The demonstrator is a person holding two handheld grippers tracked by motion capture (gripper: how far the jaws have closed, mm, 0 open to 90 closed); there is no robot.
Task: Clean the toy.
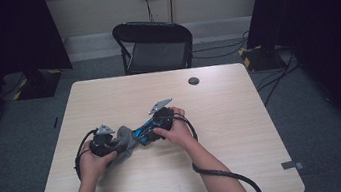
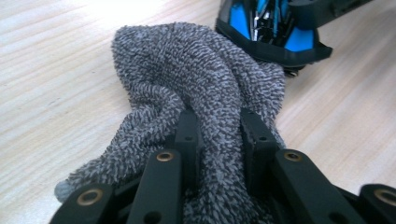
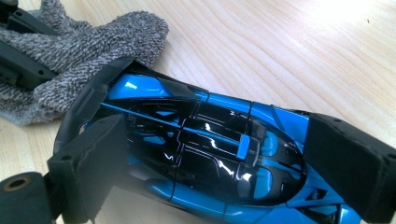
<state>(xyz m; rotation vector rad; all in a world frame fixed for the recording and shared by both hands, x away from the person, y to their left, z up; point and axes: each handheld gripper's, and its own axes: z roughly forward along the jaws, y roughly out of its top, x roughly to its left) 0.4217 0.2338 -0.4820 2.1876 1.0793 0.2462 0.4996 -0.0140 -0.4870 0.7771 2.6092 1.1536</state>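
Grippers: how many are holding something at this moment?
2. The left gripper pinches the grey cloth; the right gripper clamps the blue toy car beside it.

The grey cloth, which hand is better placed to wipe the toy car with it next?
Left. The left gripper already pinches the grey cloth against the toy car, which the right gripper holds steady in its jaws.

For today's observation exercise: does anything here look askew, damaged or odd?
Nothing looks damaged or spilled. The grey cloth is bunched, pinched in the left gripper, against the blue toy car, which lies slantwise between the right gripper's jaws.
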